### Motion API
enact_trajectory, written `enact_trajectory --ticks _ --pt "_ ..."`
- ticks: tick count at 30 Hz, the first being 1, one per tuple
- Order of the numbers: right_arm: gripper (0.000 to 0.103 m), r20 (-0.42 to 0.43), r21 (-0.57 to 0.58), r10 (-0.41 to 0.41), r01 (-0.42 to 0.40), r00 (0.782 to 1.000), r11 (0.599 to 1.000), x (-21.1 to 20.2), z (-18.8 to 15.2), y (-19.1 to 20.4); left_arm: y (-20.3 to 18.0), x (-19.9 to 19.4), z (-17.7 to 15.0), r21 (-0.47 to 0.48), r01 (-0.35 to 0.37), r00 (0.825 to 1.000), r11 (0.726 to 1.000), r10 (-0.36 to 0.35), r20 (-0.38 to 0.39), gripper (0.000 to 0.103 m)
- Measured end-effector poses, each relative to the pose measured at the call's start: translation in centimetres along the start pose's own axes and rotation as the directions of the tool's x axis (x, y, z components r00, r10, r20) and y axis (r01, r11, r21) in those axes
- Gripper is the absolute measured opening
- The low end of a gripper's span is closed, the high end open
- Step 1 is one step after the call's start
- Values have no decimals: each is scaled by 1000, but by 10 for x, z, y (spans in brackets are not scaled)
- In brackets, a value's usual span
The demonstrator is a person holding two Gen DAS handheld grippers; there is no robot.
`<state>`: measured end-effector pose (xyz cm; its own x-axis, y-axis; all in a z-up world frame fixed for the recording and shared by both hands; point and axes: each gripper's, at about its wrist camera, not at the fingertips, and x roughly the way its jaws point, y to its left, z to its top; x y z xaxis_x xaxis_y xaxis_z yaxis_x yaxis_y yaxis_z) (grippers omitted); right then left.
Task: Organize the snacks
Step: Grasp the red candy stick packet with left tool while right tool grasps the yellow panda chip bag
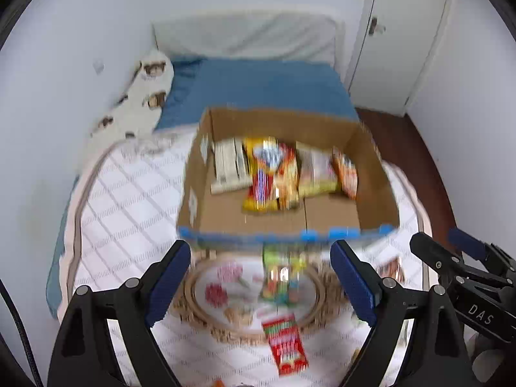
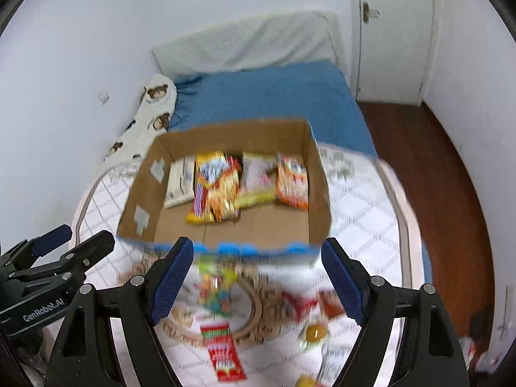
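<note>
An open cardboard box [image 1: 374,174] [image 2: 317,174] stands on the bed with several snack packets [image 1: 274,174] [image 2: 232,183] lined along its far side. In front of it, loose on the quilt, lie a colourful candy packet [image 1: 282,277] [image 2: 214,287] and a red packet [image 1: 285,343] [image 2: 222,351]. More snacks, one with a yellow spot [image 2: 314,332], lie to the right. My left gripper [image 1: 261,277] is open and empty above the loose packets. My right gripper [image 2: 258,280] is open and empty beside it.
The bed has a white quilt [image 1: 129,193], a blue sheet [image 1: 264,87], a white pillow [image 1: 245,37] and a bear-print bolster [image 1: 142,103] along the left wall. A white door [image 2: 391,32] and brown floor [image 2: 435,167] are to the right.
</note>
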<state>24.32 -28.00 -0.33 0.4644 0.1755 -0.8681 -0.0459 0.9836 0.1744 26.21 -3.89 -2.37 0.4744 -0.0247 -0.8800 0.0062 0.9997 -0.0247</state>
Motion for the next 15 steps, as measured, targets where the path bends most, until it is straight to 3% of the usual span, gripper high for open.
enact_trajectory --ticks 3,5,8,10,15 --pt "84 -100 59 6 0 995 998 15 -36 -18 -3 24 -30 -1 4 994 1000 -4 -111 89" --pt "84 -191 124 17 7 981 992 33 -69 -37 -6 48 -55 -4 6 978 1000 -7 -208 89" --pt "84 -312 203 19 48 950 978 59 -116 -65 -12 93 -95 -19 27 927 999 -33 -374 89" --pt "84 -369 250 22 76 929 965 71 -142 -83 -18 125 -119 -26 36 880 999 -44 -474 89" --pt "84 -511 293 9 165 860 942 102 -208 -116 -30 181 -158 -85 50 782 995 -92 -617 89"
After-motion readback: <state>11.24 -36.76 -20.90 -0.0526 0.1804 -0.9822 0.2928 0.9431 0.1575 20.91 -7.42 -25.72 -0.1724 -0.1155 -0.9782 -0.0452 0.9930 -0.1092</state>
